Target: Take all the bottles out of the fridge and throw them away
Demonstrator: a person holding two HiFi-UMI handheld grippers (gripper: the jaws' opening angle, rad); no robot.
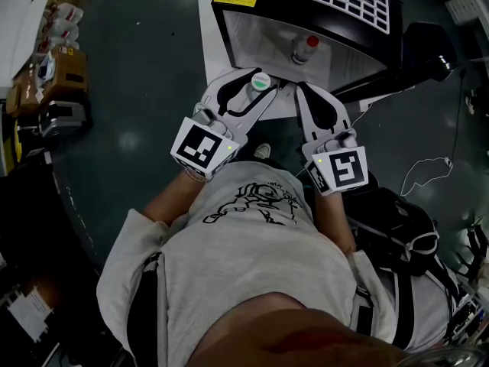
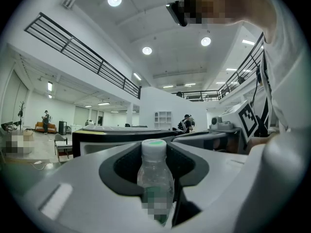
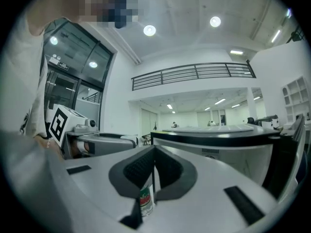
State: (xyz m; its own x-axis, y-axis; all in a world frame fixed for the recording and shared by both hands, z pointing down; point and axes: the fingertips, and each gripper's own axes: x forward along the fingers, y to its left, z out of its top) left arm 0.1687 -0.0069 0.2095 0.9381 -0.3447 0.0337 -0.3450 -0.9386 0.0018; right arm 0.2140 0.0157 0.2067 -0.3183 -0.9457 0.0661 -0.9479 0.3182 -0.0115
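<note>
— What is seen of the floor and of the room?

— In the head view a dark, shiny floor (image 1: 130, 90) is seen, and a white surface (image 1: 205, 21) is seen under the black fridge (image 1: 220, 30). In the gripper views a large white hall is shown, with round ceiling lamps (image 2: 114, 0) and a dark railing (image 2: 82, 52) along an upper level.

— Where is the bottle, and which way is it pointed?

— A clear bottle (image 2: 154, 171) is clamped between the jaws of the left gripper (image 1: 254, 92), near their tips. It is kept upright. Its long axis is vertical, across the level jaws, and its white-and-green cap is turned up.

— And the right gripper?

— The jaws of the right gripper (image 1: 300, 90) are pressed together and nothing is gripped. A second bottle (image 1: 306, 48), with its red cap turned up, is found just ahead of the tips, inside the open fridge.
</note>
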